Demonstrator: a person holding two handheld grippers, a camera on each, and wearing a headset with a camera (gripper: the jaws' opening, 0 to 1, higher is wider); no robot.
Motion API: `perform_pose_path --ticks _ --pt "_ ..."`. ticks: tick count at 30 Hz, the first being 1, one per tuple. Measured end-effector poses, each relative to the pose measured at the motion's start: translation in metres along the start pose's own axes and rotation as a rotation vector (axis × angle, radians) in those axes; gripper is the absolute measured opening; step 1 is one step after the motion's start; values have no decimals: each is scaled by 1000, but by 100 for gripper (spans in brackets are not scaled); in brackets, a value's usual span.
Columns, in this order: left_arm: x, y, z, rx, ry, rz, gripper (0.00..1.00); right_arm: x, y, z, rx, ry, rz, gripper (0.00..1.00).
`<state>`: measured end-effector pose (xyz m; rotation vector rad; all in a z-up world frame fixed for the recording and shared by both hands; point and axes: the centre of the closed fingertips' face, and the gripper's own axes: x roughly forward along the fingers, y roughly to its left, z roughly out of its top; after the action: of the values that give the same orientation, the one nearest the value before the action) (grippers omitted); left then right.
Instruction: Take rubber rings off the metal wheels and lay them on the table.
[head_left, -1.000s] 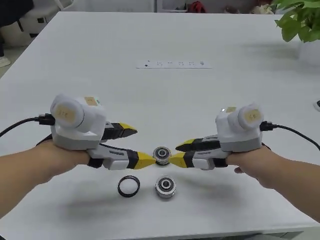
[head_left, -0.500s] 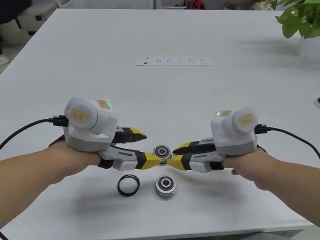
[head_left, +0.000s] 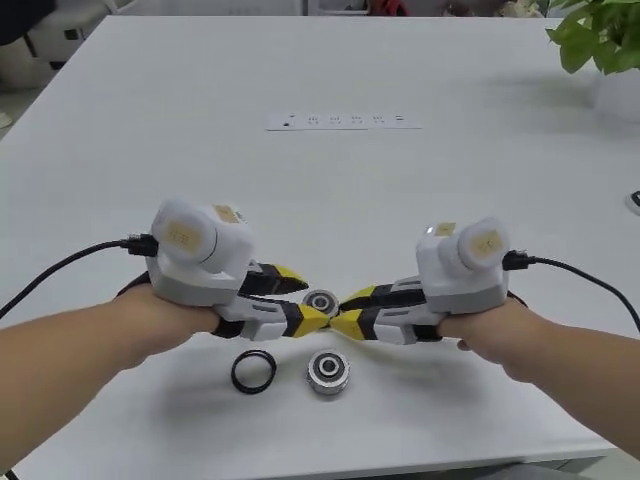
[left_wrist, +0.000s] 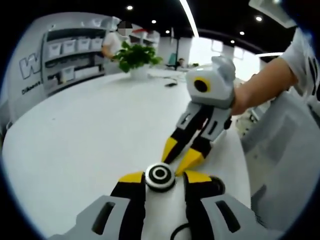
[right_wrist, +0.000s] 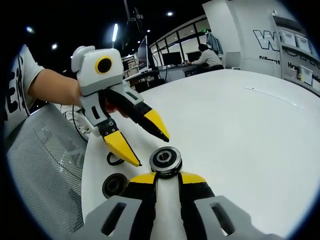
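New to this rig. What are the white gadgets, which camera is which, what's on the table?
No robot: a person holds a two-finger gripper in each hand, the left gripper and the right gripper. The wide picture comes from a headset camera looking down; each round one from a camera on a gripper, looking along its yellow-tipped fingers. On the white table lie a loose black rubber ring and a metal wheel. Both grippers meet at a second wheel; which one grips it, I can't tell.

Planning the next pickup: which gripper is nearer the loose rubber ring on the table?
Left. The left gripper is just behind the rubber ring, slightly to its right; the right gripper is farther right, past the wheel between the two.
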<state>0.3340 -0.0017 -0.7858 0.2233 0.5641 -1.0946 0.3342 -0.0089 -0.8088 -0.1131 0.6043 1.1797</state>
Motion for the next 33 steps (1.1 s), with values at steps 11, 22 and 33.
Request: perform_pose_path --ticks 11,22,33 --pt "9 -1 -3 9 25 -1 24 -1 0 -1 6 -6 -2 11" --pt "10 7 -2 15 20 42 16 0 -2 -1 0 -12 -6 10" --pt "10 7 -3 43 21 80 13 0 -2 -2 2 -15 -22 6"
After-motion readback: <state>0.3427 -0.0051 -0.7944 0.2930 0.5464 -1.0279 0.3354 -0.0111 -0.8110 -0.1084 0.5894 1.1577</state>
